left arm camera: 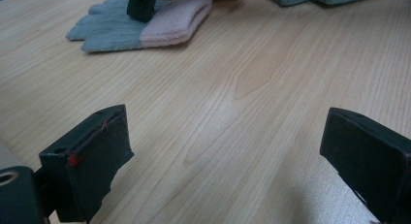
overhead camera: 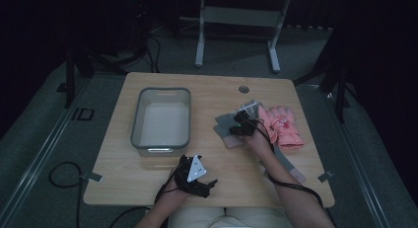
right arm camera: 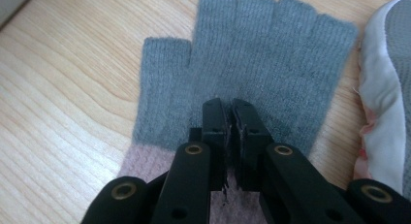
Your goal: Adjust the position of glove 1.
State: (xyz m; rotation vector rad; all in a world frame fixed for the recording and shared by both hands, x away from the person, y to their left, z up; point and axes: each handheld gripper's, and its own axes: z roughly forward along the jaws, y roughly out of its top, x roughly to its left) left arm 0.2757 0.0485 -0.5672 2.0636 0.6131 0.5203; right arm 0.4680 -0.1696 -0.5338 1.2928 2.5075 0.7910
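Pinching only a thin fold of the grey glove point(right arm camera: 252, 64), at the table's point(overhead camera: 148, 178) three o'clock beside the pink glove point(overhead camera: 283, 127), the right gripper's point(right arm camera: 230, 107) jaws, clamped together on the knit, could lose it on lifting, while the left gripper point(left arm camera: 228, 151) idles apart at six o'clock

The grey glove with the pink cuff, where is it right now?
The grey glove lies flat on the table's right half, under the right tool, between the grey bin and the pink gloves.

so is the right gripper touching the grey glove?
Touching. The right gripper view shows the right gripper shut, jaws pressed into the grey glove, pinching its knit.
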